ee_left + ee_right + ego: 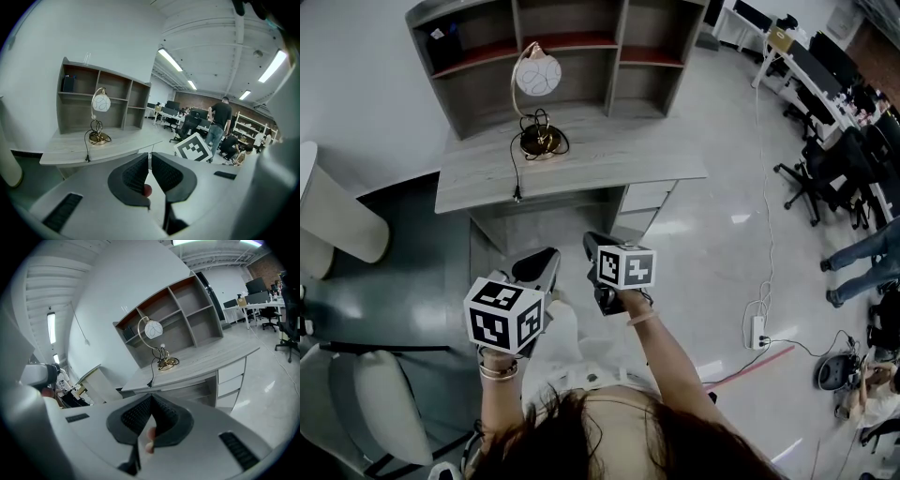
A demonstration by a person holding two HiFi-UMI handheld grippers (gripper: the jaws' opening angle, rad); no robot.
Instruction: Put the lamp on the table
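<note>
Office room; grey wooden desk (609, 159) with shelf hutch. Item: gold-based lamp (536, 98), round white shade, upright on the desk at 12 o'clock, well apart from me. Left gripper (150, 161), right gripper (151, 401): jaws nearly together, empty. I judge placement done; I'd keep clear of its black cord (514, 173).

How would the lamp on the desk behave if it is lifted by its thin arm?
The lamp may be top-heavy: its round shade sits high on a thin curved arm above a small gold base, so it could tip or swing. The arm probably flexes a little. The loose black cord would likely drag behind.
</note>
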